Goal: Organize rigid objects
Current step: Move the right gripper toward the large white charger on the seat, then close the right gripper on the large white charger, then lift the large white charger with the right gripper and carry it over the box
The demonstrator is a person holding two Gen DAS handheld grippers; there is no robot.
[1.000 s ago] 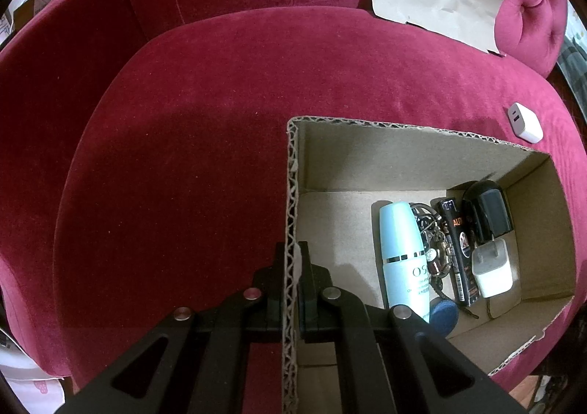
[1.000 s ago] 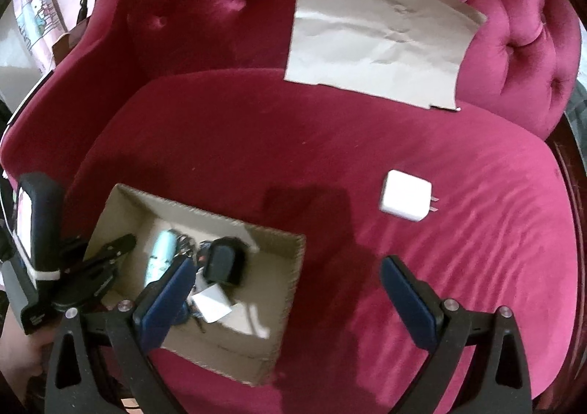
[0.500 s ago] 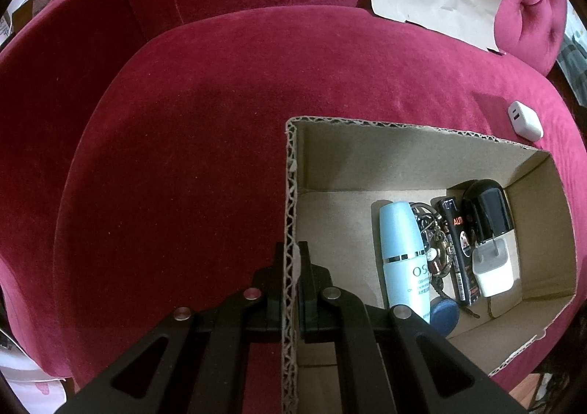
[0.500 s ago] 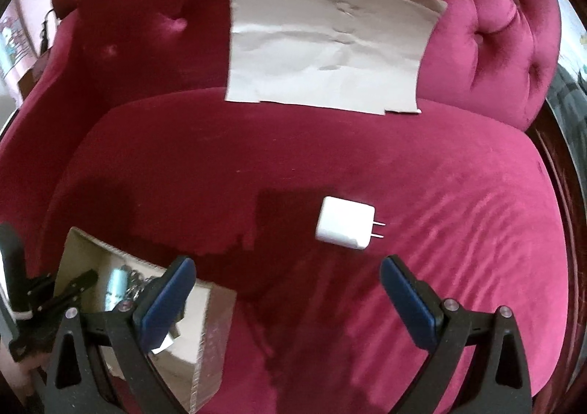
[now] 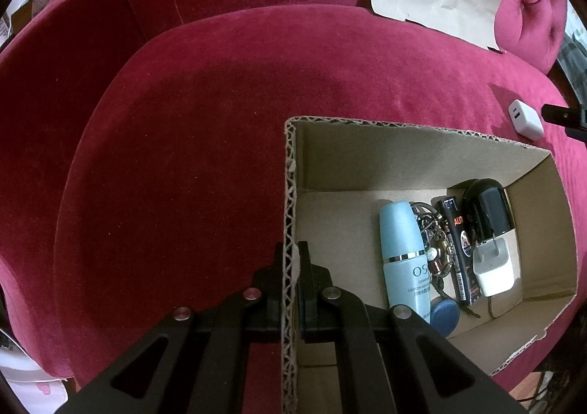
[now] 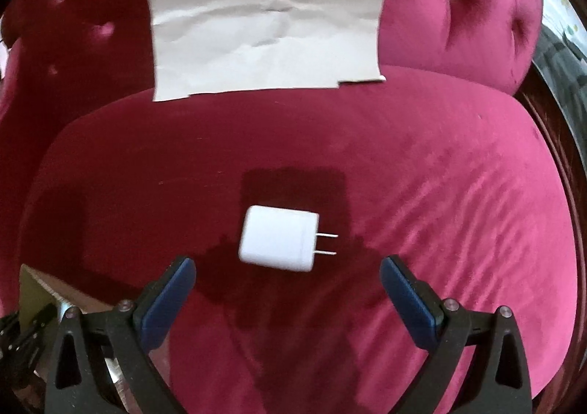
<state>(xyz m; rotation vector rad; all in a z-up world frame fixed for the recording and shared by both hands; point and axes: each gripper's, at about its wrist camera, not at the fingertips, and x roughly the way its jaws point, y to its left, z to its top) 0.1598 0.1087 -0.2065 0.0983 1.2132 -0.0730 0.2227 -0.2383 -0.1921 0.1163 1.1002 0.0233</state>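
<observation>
The left gripper [image 5: 291, 260] is clamped on the left wall of the cardboard box [image 5: 290, 194], one finger outside against the corrugated edge and one inside. The box sits on the seat of a red velvet sofa [image 5: 190, 142]. Along its right half lie a pale blue bottle [image 5: 401, 252], a bunch of keys [image 5: 434, 245] just beside it, a slim black lighter [image 5: 458, 249], a black charger [image 5: 489, 208] at the far right and a white plug [image 5: 491, 267] resting just in front of it, prongs pointing toward the black charger. A round blue cap [image 5: 444, 315] lies at the near end of the bottle. Beyond the box's far right corner, a white charger [image 5: 525, 120] rests on the cushion, with the dark tip of the other tool just beside it. The right gripper [image 6: 288, 289] hangs over that cushion with its blue-padded jaws spread wide and nothing between them. The white charger [image 6: 279, 243] lies flat just ahead of the fingertips, centred in the gap, its two metal prongs pointing right. A sheet of brown paper [image 6: 264, 18] leans against the tufted sofa back. A corner of the box shows at the lower left of the right wrist view.
</observation>
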